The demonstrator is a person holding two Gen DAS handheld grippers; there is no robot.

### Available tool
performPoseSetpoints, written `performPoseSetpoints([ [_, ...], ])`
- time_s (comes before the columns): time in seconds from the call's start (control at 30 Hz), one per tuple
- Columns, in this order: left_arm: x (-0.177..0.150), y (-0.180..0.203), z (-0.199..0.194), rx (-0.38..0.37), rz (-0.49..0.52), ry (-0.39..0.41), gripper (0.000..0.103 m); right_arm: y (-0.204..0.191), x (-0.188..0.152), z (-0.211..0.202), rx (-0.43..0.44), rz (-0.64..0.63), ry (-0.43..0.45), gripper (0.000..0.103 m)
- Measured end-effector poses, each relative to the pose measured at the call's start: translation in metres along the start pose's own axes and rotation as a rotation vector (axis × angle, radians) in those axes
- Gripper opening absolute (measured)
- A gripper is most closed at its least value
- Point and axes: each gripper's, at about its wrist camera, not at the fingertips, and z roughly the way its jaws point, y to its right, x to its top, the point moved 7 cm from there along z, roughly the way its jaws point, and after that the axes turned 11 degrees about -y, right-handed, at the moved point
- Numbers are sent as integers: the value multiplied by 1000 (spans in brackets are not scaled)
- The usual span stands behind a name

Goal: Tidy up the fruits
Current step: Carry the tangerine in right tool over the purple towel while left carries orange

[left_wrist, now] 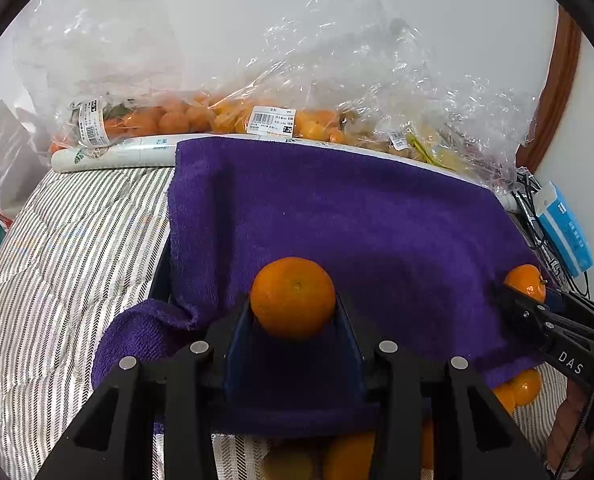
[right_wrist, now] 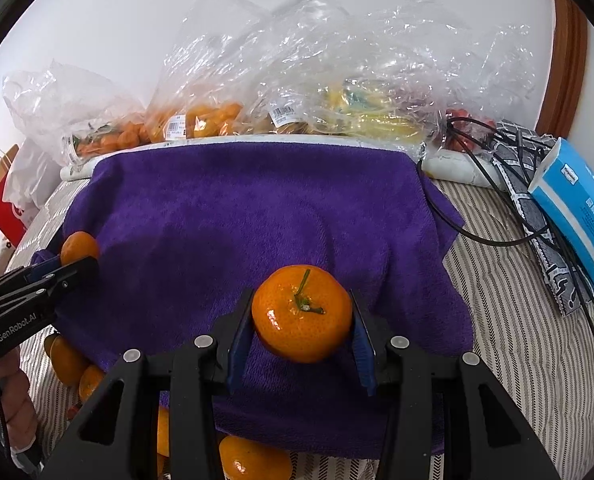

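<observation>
My left gripper (left_wrist: 294, 306) is shut on a smooth tangerine (left_wrist: 292, 297), held just above a purple towel (left_wrist: 337, 220). My right gripper (right_wrist: 301, 320) is shut on a tangerine with a green stem (right_wrist: 301, 314), over the same purple towel (right_wrist: 237, 208). Each gripper shows in the other's view: the right one (left_wrist: 513, 288) at the towel's right edge, the left one (right_wrist: 73, 258) at its left edge, both with fruit between the fingers. Loose tangerines (right_wrist: 71, 360) lie by the towel's near edge, partly hidden under my grippers.
Clear plastic bags of tangerines (left_wrist: 169, 118) and yellow fruit (right_wrist: 361, 120) line the far edge against the wall. A blue tissue pack (right_wrist: 577, 212), black cables (right_wrist: 497, 236) and a patterned pouch lie at the right on the striped bedding (left_wrist: 69, 248). A red paper bag (right_wrist: 1, 204) stands at the left.
</observation>
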Motion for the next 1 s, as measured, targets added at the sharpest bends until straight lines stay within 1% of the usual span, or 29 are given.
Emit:
performPoseSetpoints([
  [0.57, -2, 0, 1, 13, 10, -5, 39, -4, -3, 10, -22, -28, -40, 44],
  [0.77, -2, 0, 1, 16, 12, -4, 39, -5, -2, 7, -29, -34, -20, 44],
  [1.0, -1, 1, 0, -3, 0, -1, 40, -5, -3, 6, -24, -31, -20, 44],
])
